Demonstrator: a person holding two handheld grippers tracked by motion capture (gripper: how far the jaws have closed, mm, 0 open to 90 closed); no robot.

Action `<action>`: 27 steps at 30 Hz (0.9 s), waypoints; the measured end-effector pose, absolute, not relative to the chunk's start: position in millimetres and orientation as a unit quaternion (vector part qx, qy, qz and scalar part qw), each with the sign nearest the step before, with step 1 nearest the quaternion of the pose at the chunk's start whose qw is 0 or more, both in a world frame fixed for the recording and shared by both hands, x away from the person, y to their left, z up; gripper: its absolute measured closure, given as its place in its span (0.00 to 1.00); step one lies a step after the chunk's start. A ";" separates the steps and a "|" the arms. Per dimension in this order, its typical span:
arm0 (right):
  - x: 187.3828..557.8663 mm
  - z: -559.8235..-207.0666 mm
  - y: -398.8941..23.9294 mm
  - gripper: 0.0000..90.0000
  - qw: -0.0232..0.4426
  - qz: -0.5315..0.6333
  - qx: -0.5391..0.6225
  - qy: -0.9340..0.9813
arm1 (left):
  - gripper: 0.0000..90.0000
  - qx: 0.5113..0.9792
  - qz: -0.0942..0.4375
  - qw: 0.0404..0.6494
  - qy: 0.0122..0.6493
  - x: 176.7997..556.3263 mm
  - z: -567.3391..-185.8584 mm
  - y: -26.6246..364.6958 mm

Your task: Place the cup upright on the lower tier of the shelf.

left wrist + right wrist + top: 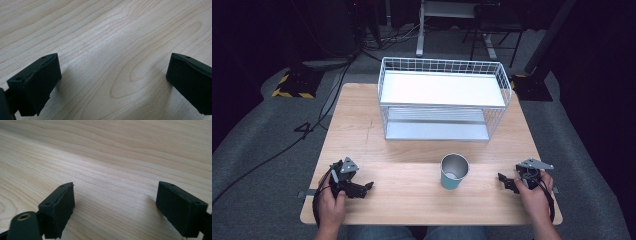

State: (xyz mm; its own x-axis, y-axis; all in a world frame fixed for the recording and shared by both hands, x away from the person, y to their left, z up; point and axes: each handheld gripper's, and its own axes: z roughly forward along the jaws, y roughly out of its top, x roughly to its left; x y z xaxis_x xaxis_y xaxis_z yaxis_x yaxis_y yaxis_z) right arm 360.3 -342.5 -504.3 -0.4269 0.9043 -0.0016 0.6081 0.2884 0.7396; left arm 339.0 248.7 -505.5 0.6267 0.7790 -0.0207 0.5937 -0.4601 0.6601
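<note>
Light wood surface point(362, 125) with a white wire rack point(443, 97) sitting at the far side. A teal cup point(454, 171) stands upright near the front edge, between the two hands. Left tool point(363, 187) and right tool point(507, 181) both rest low, jaws spread wide, nothing in them.

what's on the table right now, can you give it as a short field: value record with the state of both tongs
surface: wooden table
rack: white wire shelf rack with two tiers, at the far middle, nothing on it
cup: teal cup with a metal inside, upright, near middle, in front of the rack
left tongs: left tongs open, low over bare wood at the near left, holding nothing
right tongs: right tongs open, low over bare wood at the near right, holding nothing
cup contact: apart from both tongs, nearer the right ones
</note>
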 end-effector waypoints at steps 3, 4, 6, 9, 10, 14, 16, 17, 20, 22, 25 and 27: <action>359.4 -503.9 -343.0 0.18 0.215 0.344 0.490 0.772 | 0.00 0.842 0.144 0.322 0.407 339.0 -505.4 248.7; 358.4 -502.0 -343.6 0.18 0.211 0.350 0.489 0.771 | 0.00 0.842 0.144 0.322 0.407 339.0 -505.4 248.7; 356.3 -497.0 -343.9 0.18 0.206 0.361 0.489 0.767 | 0.00 0.843 0.144 0.322 0.407 339.0 -505.4 248.8; 354.0 -492.2 -343.2 0.18 0.201 0.366 0.487 0.767 | 0.00 0.842 0.144 0.322 0.407 339.0 -505.4 248.8; 352.4 -489.9 -342.4 0.18 0.201 0.367 0.486 0.768 | 0.00 0.843 0.144 0.322 0.407 339.1 -505.4 248.8; 345.8 -481.3 -337.7 0.18 0.199 0.377 0.482 0.766 | 0.00 0.842 0.147 0.323 0.407 339.4 -505.6 248.5; 340.8 -474.1 -330.6 0.19 0.193 0.385 0.479 0.765 | 0.00 0.842 0.149 0.322 0.407 339.6 -505.4 248.5; 340.8 -474.1 -330.6 0.19 0.193 0.385 0.479 0.765 | 0.00 0.842 0.149 0.322 0.407 339.6 -505.4 248.5; 334.9 -466.5 -320.2 0.19 0.194 0.386 0.472 0.769 | 0.00 0.840 0.146 0.323 0.410 339.8 -505.7 247.8; 331.1 -461.7 -313.4 0.20 0.193 0.386 0.470 0.770 | 0.00 0.841 0.150 0.321 0.408 340.1 -505.4 248.0; 324.8 -452.6 -301.7 0.20 0.197 0.389 0.459 0.774 | 0.00 0.841 0.149 0.322 0.409 340.2 -505.5 247.8; 321.2 -447.5 -295.3 0.20 0.193 0.393 0.452 0.777 | 0.00 0.841 0.150 0.321 0.409 340.2 -505.4 247.9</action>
